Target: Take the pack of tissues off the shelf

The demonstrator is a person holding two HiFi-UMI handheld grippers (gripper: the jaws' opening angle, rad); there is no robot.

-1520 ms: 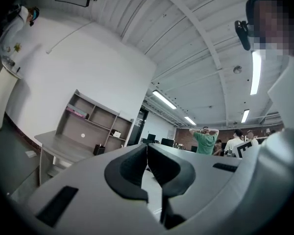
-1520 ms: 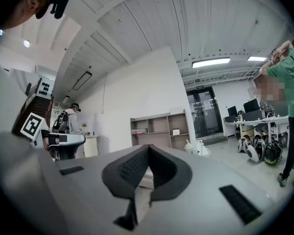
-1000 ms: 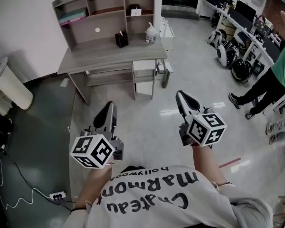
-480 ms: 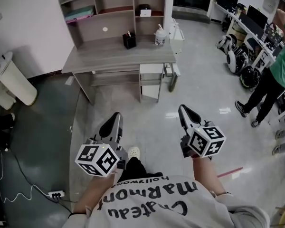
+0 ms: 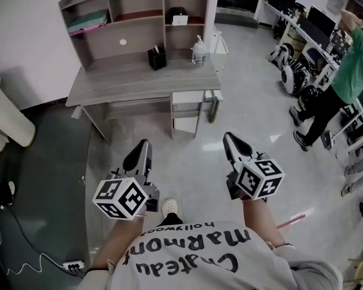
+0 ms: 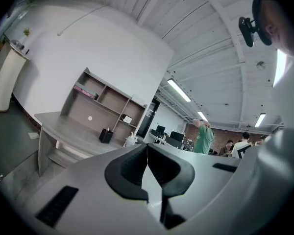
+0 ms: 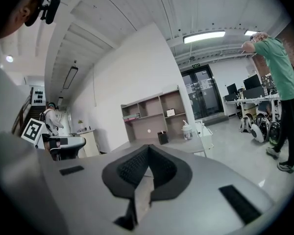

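A grey desk (image 5: 139,77) with a shelf unit (image 5: 139,8) stands a few steps ahead of me. A flat teal and pink pack (image 5: 88,22) lies in the upper left compartment, and it also shows as a small pack (image 6: 83,89) in the left gripper view. A small white box (image 5: 179,19) sits in the right compartment. My left gripper (image 5: 142,147) and right gripper (image 5: 230,139) hang over the floor well short of the desk. Both are shut with nothing in them, the jaws meeting at the tips (image 6: 147,146) (image 7: 148,148).
On the desk stand a black pen holder (image 5: 156,58) and a pump bottle (image 5: 198,52); a drawer unit (image 5: 186,110) sits under it. A white bin (image 5: 6,122) is at the left. A person in green (image 5: 351,71) and parked scooters (image 5: 290,71) are at the right.
My view has shifted as I walk, and a shoe now shows between the grippers. Both grippers keep their pose and stay shut.
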